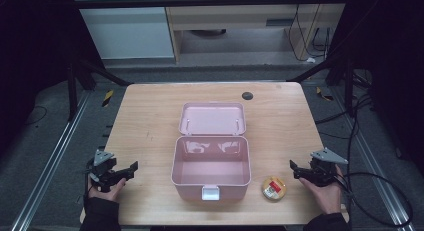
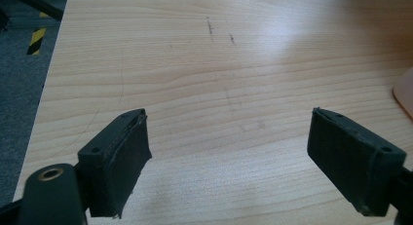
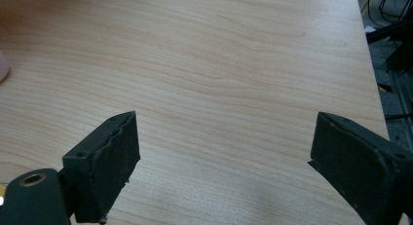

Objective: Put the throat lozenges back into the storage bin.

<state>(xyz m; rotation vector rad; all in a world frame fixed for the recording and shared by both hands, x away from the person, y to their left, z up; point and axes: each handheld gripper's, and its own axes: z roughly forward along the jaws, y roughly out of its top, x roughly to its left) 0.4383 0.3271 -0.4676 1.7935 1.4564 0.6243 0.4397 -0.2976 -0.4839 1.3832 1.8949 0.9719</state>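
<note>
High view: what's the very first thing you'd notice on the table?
The pink box in the middle of the wooden table, with its lid flipped open toward the far side and nothing inside. Just right of it near the front edge lies a small round yellow tin. The left gripper and right gripper wait open at either side.

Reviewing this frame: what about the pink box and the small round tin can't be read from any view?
- Round tin: label too small to read in the high view.
- Pink box: cut to a sliver by the frame edge in the left gripper view.
- Box latch: too small to tell its type.
</note>
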